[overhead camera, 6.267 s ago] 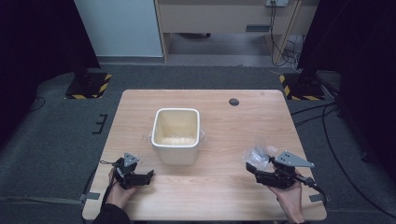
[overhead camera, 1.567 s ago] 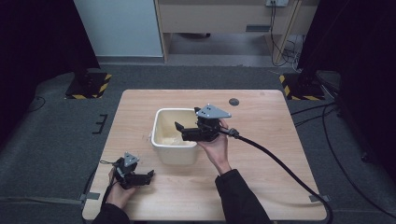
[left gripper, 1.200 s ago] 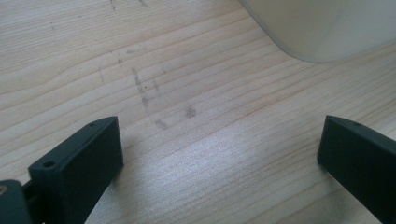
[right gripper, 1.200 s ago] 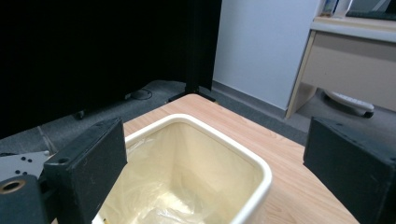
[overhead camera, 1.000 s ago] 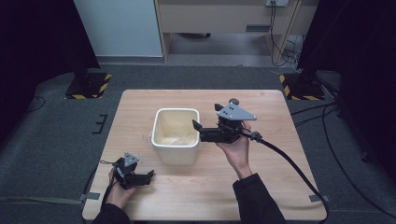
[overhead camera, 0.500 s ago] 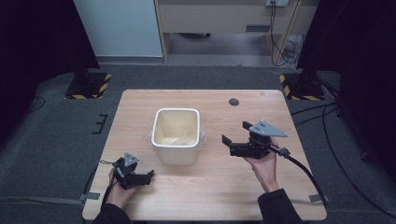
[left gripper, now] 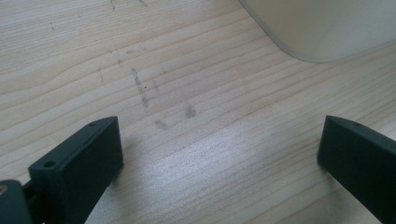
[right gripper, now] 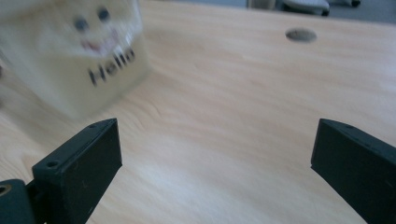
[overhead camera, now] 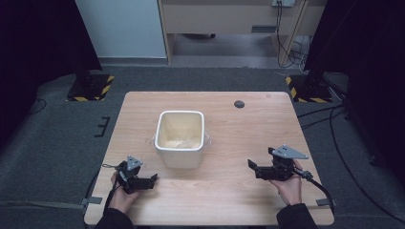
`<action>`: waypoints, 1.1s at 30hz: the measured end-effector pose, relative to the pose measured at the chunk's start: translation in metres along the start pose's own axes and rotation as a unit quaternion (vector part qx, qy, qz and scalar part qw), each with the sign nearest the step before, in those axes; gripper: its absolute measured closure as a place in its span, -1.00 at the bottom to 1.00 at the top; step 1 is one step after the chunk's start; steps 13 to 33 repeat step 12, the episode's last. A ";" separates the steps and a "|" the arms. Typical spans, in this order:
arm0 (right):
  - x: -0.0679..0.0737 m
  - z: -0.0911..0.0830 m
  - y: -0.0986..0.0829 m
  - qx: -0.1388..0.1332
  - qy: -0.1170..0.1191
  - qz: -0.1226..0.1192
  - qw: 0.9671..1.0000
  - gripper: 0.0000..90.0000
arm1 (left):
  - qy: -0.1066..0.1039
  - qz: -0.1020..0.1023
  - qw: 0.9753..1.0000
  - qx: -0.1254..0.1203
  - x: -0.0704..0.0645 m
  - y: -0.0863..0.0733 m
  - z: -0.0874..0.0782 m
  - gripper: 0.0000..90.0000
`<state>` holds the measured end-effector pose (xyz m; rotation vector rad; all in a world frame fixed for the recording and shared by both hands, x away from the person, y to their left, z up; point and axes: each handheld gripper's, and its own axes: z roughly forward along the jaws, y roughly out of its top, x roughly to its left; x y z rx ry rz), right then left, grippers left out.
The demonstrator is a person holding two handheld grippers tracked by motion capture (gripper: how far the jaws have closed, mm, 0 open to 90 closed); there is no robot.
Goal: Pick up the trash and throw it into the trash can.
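Drop looks done: both the left tool (overhead camera: 154,178) and right tool (overhead camera: 251,166) rest spread apart, empty, beside the bin (overhead camera: 180,139); next, probably nothing more.

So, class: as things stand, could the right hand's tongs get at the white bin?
Probably yes: the right tongs are open and point toward the white bin, with bare table between them.

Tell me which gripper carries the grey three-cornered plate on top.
The right gripper, right of the bin; the left gripper has no such wide plate.
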<state>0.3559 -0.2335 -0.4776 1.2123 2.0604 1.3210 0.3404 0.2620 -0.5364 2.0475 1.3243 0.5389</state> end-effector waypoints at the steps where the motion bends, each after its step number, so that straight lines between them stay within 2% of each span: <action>1: -0.003 0.000 -0.006 0.009 -0.005 -0.003 1.000 -0.96 | 0.000 0.000 1.000 0.000 0.000 0.000 0.000 -1.00; 6: -0.017 0.000 -0.028 0.049 -0.027 -0.003 0.998 -0.96 | 0.000 0.000 1.000 0.000 0.000 0.000 0.000 -1.00; 12: -0.036 -0.004 -0.046 0.080 -0.052 0.023 0.995 -0.96 | 0.000 0.000 1.000 0.000 0.000 0.000 0.000 -1.00; 33: -0.036 -0.004 -0.046 0.080 -0.052 0.023 0.995 -0.96 | 0.000 0.000 1.000 0.000 0.000 0.000 0.000 -1.00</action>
